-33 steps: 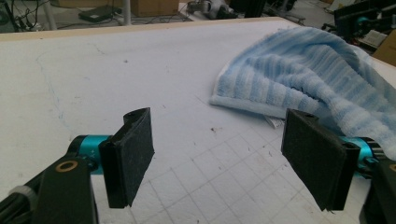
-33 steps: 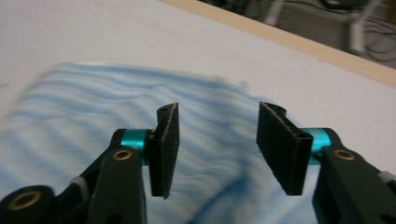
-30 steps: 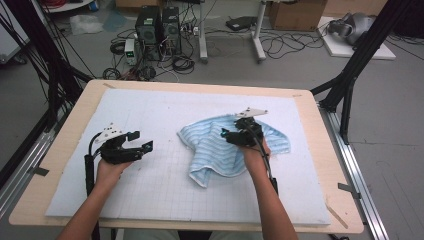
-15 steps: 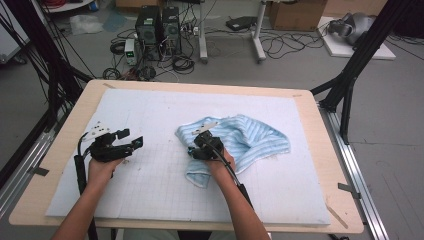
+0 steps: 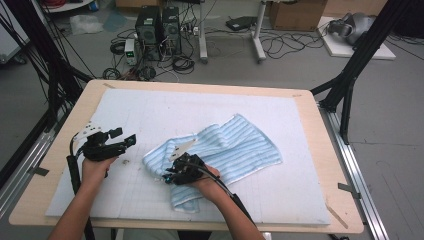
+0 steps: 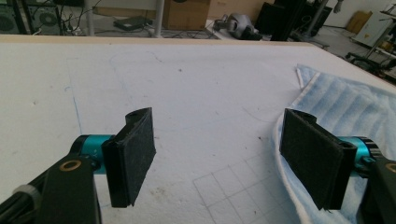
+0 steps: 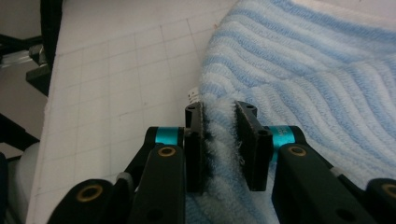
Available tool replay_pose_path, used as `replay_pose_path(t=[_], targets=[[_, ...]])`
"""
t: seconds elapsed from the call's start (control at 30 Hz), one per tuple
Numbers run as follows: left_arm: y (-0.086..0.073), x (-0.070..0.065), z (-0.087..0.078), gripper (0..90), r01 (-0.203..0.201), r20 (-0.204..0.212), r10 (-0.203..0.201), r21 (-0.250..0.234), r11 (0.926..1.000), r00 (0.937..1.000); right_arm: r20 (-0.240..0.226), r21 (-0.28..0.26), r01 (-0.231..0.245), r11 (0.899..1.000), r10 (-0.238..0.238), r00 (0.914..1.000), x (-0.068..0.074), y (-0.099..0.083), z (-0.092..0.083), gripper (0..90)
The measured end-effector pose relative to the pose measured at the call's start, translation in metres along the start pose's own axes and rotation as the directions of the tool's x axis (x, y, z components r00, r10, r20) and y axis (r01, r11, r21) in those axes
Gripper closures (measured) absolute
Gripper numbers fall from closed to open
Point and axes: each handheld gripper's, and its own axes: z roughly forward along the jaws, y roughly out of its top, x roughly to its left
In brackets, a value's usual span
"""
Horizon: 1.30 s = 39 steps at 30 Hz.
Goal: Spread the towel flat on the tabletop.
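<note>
A: Right gripper view puts the right gripper [image 7: 219,140] clamped on an edge fold of the striped towel [image 5: 225,150]. Its fingers have just been closing. Why there?

B: Probably to drag it flat on the table [image 5: 310,200]. The left gripper [image 6: 224,158] waits beside the towel, fingers spread, nothing between them.

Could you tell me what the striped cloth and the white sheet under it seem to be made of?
The striped cloth looks like terry towelling: fuzzy pile in light blue and white ribs, frayed fluff where the right tongs pinch it. The white sheet looks like a matte paper or foam mat, flat and non-glossy, printed with a faint grid.
</note>
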Motion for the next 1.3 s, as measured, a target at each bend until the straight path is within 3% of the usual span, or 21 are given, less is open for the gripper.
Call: replay_pose_path(t=[0.07, 0.17, 0.23, 0.37, 0.4, 0.43, 0.5, 0.6, 0.7, 0.83, 0.9, 0.97, 1.0, 1.03, 1.07, 1.1, 1.13, 1.17, 1.2, 1.3], targets=[[0.0, 0.001, -0.001, 26.7, 0.002, -0.002, -0.002, 0.005, 1.0, 1.0, 0.027, -0.047, -0.051, 0.998, 0.053, 0.9983, -0.002, -0.003, -0.011, 58.0], [-0.001, 0.001, 0.0, 26.7, 0.001, 0.001, -0.001, 0.006, 1.0, 1.0, 0.095, -0.09, -0.06, 0.994, 0.069, 0.9931, -0.004, -0.011, -0.033, 53.3], [-0.001, 0.0, 0.001, 27.1, -0.004, 0.004, 0.004, 0.007, 1.0, 1.0, 0.137, -0.132, -0.081, 0.988, 0.099, 0.9856, -0.008, -0.019, -0.053, 49.3], [0.0, -0.006, 0.005, 28.4, -0.026, 0.038, 0.026, 0.015, 0.9995, 0.9989, 0.245, -0.203, -0.116, 0.972, 0.165, 0.9552, -0.017, -0.045, -0.097, 48.5], [0.0, -0.006, 0.005, 28.4, -0.026, 0.038, 0.026, 0.015, 0.9995, 0.9989, 0.245, -0.203, -0.116, 0.972, 0.165, 0.9552, -0.017, -0.045, -0.097, 48.5], [0.0, -0.011, 0.008, 28.4, -0.021, 0.063, 0.02, 0.01, 0.9997, 0.9978, 0.291, -0.227, -0.144, 0.963, 0.208, 0.9337, -0.022, -0.06, -0.115, 48.8], [0.001, -0.016, 0.012, 28.5, -0.02, 0.088, 0.019, 0.013, 0.9997, 0.996, 0.327, -0.237, -0.16, 0.958, 0.234, 0.9157, -0.026, -0.073, -0.13, 49.1], [0.003, -0.026, 0.021, 30.1, -0.025, 0.123, 0.022, 0.025, 0.9994, 0.9922, 0.387, -0.25, -0.187, 0.95, 0.275, 0.8802, -0.03, -0.094, -0.152, 49.1], [0.007, -0.037, 0.033, 30.7, -0.046, 0.149, 0.039, 0.05, 0.9977, 0.9881, 0.442, -0.26, -0.219, 0.94, 0.318, 0.8391, -0.033, -0.113, -0.172, 49.0], [0.014, -0.048, 0.046, 31.7, -0.068, 0.168, 0.056, 0.066, 0.9955, 0.9841, 0.477, -0.289, -0.234, 0.928, 0.352, 0.8057, -0.034, -0.131, -0.192, 48.3], [0.019, -0.056, 0.057, 31.9, -0.092, 0.187, 0.074, 0.09, 0.9917, 0.9796, 0.501, -0.3, -0.242, 0.923, 0.368, 0.7835, -0.036, -0.138, -0.2, 46.8], [0.026, -0.068, 0.072, 32.0, -0.119, 0.204, 0.095, 0.109, 0.9869, 0.9744, 0.507, -0.319, -0.261, 0.911, 0.397, 0.765, -0.038, -0.145, -0.206, 45.7], [0.029, -0.072, 0.078, 32.0, -0.133, 0.212, 0.105, 0.123, 0.9834, 0.9716, 0.509, -0.327, -0.265, 0.907, 0.406, 0.7588, -0.038, -0.147, -0.208, 45.5], [0.029, -0.072, 0.078, 32.2, -0.133, 0.212, 0.105, 0.123, 0.9834, 0.9716, 0.509, -0.327, -0.265, 0.907, 0.406, 0.7588, -0.038, -0.147, -0.208, 45.5], [0.032, -0.077, 0.086, 32.3, -0.149, 0.218, 0.117, 0.135, 0.9796, 0.9688, 0.507, -0.341, -0.271, 0.9, 0.419, 0.7532, -0.041, -0.152, -0.211, 45.2], [0.039, -0.085, 0.098, 32.4, -0.175, 0.235, 0.137, 0.15, 0.973, 0.9623, 0.507, -0.344, -0.271, 0.899, 0.42, 0.7524, -0.042, -0.152, -0.212, 44.9], [0.039, -0.085, 0.098, 32.5, -0.175, 0.235, 0.137, 0.15, 0.973, 0.9623, 0.507, -0.344, -0.271, 0.899, 0.42, 0.7524, -0.042, -0.152, -0.212, 44.9], [0.044, -0.093, 0.111, 32.7, -0.19, 0.257, 0.143, 0.168, 0.9673, 0.9557, 0.506, -0.347, -0.271, 0.898, 0.423, 0.7516, -0.043, -0.153, -0.212, 44.6], [0.044, -0.093, 0.111, 32.9, -0.19, 0.257, 0.143, 0.168, 0.9673, 0.9557, 0.506, -0.347, -0.271, 0.898, 0.423, 0.7516, -0.043, -0.153, -0.212, 44.6], [0.047, -0.103, 0.132, 33.6, -0.201, 0.288, 0.138, 0.202, 0.9587, 0.9476, 0.511, -0.33, -0.276, 0.903, 0.417, 0.7515, -0.045, -0.154, -0.209, 44.2]])
